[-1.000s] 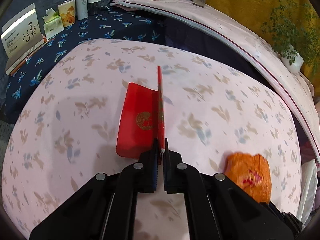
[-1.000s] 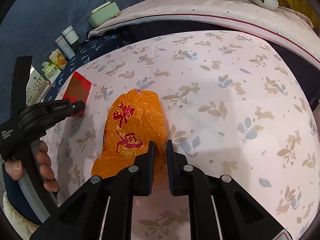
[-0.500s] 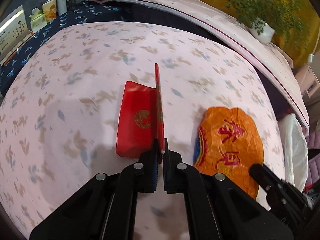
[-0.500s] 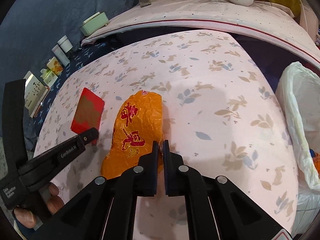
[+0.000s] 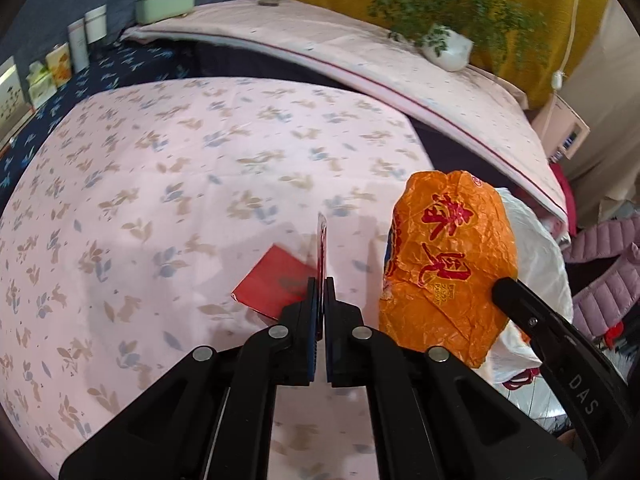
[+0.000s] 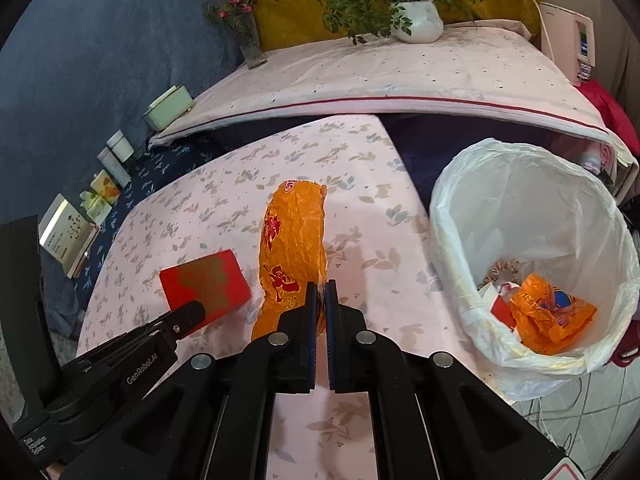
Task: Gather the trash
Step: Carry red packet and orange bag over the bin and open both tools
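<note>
Here, both claws are clamped on trash above the pink floral-print surface (image 5: 160,184). Left claw (image 5: 320,286): fingers pinched tight on the edge of a red envelope (image 5: 276,284), which hangs tilted, its flap standing up edge-on between the tips; its shadow falls on the cloth below. In the right wrist view the same envelope (image 6: 206,284) shows as a red rectangle just left of the orange wrapper. Right claw (image 6: 319,290): fingers closed on the near end of a crumpled orange wrapper (image 6: 292,248) with red characters, the wrapper lifted and stretching away from the tips. From the left wrist view the wrapper (image 5: 448,264) sits just right of the envelope, apart from it. To the right, off the surface edge, a bin lined with a white bag (image 6: 460,200) stands open; inside lie another orange wrapper (image 6: 548,316) and small scraps. A white potted plant (image 6: 416,20) sits on the shelf behind.
</note>
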Action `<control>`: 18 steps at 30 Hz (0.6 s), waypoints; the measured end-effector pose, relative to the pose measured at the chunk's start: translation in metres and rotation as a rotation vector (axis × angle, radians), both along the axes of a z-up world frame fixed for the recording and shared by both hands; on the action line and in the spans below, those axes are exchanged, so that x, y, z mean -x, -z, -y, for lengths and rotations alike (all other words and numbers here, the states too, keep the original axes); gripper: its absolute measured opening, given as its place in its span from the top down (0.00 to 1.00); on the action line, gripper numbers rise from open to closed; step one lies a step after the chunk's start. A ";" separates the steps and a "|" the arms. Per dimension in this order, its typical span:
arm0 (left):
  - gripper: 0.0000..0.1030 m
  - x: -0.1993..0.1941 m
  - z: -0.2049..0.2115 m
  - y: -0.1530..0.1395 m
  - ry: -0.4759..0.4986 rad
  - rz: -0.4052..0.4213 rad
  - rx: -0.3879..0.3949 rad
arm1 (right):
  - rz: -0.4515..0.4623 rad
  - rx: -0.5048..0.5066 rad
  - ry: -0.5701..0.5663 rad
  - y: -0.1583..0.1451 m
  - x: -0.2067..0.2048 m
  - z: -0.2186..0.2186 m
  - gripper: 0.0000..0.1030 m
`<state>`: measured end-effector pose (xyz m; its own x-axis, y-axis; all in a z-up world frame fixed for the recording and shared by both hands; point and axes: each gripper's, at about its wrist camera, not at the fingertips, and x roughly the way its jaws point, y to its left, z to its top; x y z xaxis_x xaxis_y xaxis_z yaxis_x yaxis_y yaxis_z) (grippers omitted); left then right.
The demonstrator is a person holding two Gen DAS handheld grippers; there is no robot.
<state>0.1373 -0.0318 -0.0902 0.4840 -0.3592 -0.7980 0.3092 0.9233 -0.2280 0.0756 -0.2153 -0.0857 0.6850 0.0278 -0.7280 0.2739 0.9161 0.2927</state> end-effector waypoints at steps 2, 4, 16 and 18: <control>0.98 0.005 0.012 -0.008 0.030 0.010 0.009 | 0.018 0.003 0.024 -0.006 0.008 0.012 0.96; 0.98 0.009 0.025 -0.015 0.061 0.019 0.018 | 0.034 0.005 0.048 -0.012 0.014 0.024 0.96; 0.98 0.032 0.109 -0.044 0.239 0.046 0.056 | 0.100 -0.008 0.228 -0.033 0.057 0.110 0.96; 0.98 0.035 0.123 -0.045 0.263 0.044 0.055 | 0.101 -0.011 0.251 -0.032 0.063 0.122 0.96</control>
<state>0.1022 -0.1544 -0.0456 0.4016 -0.5197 -0.7541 0.5475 0.7963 -0.2572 0.0127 -0.3370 -0.0534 0.7406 -0.1447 -0.6562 0.4612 0.8196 0.3399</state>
